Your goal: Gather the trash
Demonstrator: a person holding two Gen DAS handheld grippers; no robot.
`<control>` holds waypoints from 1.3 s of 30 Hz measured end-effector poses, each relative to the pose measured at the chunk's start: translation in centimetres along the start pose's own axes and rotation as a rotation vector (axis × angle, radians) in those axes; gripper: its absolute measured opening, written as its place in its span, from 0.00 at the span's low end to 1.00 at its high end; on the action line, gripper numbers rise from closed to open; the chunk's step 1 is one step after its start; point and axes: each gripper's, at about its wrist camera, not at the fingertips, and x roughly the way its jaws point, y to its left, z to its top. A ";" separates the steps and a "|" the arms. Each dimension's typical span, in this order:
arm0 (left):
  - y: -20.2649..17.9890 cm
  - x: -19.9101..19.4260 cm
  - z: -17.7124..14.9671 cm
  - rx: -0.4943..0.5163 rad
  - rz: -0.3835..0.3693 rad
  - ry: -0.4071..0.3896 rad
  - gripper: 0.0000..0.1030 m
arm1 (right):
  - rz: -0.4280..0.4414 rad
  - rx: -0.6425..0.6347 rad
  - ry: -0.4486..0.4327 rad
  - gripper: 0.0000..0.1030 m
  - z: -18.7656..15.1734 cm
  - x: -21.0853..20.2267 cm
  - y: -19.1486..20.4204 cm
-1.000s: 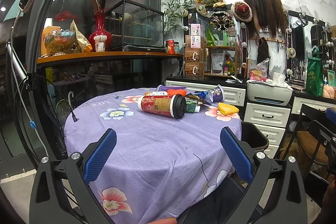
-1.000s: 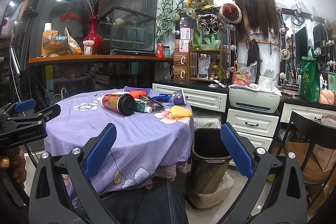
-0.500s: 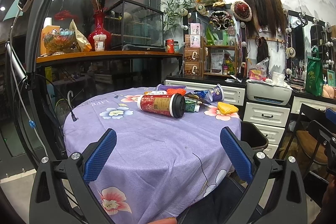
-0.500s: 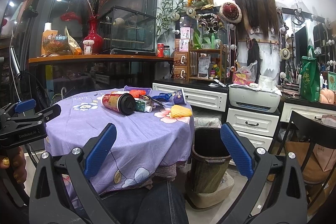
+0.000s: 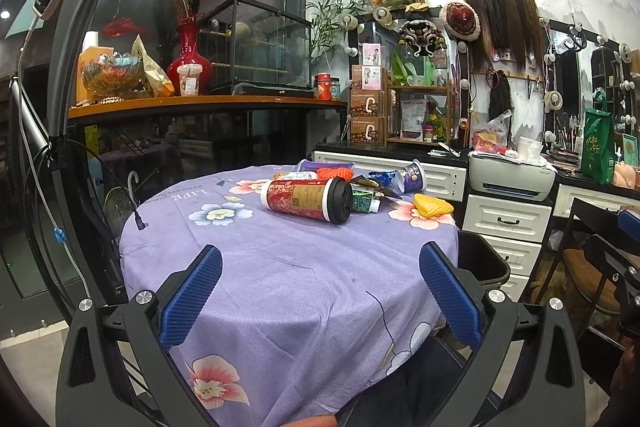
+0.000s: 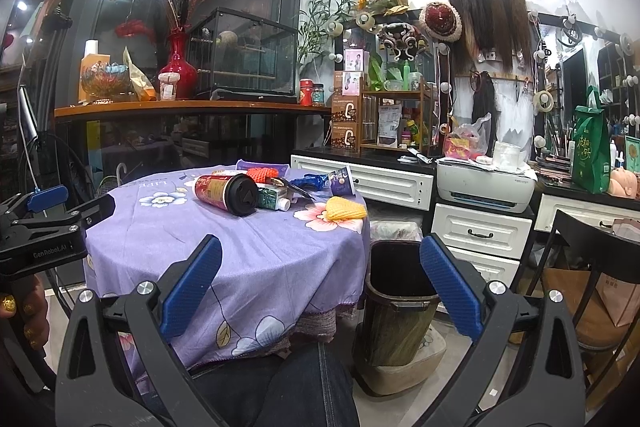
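Observation:
Trash lies at the far side of a round table with a purple flowered cloth [image 5: 280,279]: a red cup with a black lid [image 5: 307,199] on its side, a green carton [image 5: 364,203], a yellow wrapper [image 5: 430,205], an orange net [image 5: 335,173] and a small purple cup [image 5: 411,178]. The same pile shows in the right wrist view, with the red cup [image 6: 226,193] and the yellow wrapper [image 6: 344,209]. My left gripper [image 5: 320,291] is open and empty over the near table edge. My right gripper [image 6: 320,287] is open and empty, off the table's right side. A dark trash bin [image 6: 398,301] stands on the floor beside the table.
White drawers [image 6: 482,233] with a printer [image 6: 486,185] stand behind the bin. A black chair [image 6: 592,267] is at the right. A dark shelf unit with a red vase [image 5: 188,61] and a glass case stands behind the table. My left gripper body [image 6: 44,227] shows at the right view's left edge.

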 end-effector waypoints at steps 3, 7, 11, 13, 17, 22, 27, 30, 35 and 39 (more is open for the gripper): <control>-1.2 0.1 -0.6 0.006 -0.005 0.009 0.95 | -0.001 -0.001 0.001 0.95 -0.3 0.0 0.1; -2.2 0.3 -1.4 0.018 -0.010 0.024 0.95 | -0.004 -0.004 0.017 0.95 -0.5 0.7 0.0; -1.6 1.6 -1.4 0.015 -0.016 0.077 0.95 | -0.014 -0.014 0.079 0.95 -1.6 2.2 0.0; -1.4 2.7 -1.4 0.019 -0.015 0.121 0.95 | -0.010 -0.015 0.121 0.95 -2.4 3.2 -0.2; -0.6 4.5 -1.2 0.030 -0.032 0.184 0.95 | -0.009 -0.023 0.208 0.95 -3.6 5.1 -0.5; 0.2 7.3 -1.0 0.041 -0.049 0.246 0.95 | 0.039 -0.056 0.255 0.95 -4.1 7.6 -0.3; 1.8 11.4 -0.2 0.015 -0.100 0.335 0.95 | 0.139 -0.120 0.263 0.95 -3.2 11.3 0.8; 2.8 13.6 0.2 0.007 -0.106 0.380 0.95 | 0.195 -0.165 0.267 0.95 -2.5 14.3 1.8; 3.5 16.8 1.0 0.032 -0.075 0.428 0.95 | 0.242 -0.192 0.314 0.95 -1.7 18.5 2.8; 4.1 19.3 1.8 -0.020 -0.078 0.475 0.95 | 0.287 -0.218 0.351 0.95 -1.0 22.0 3.7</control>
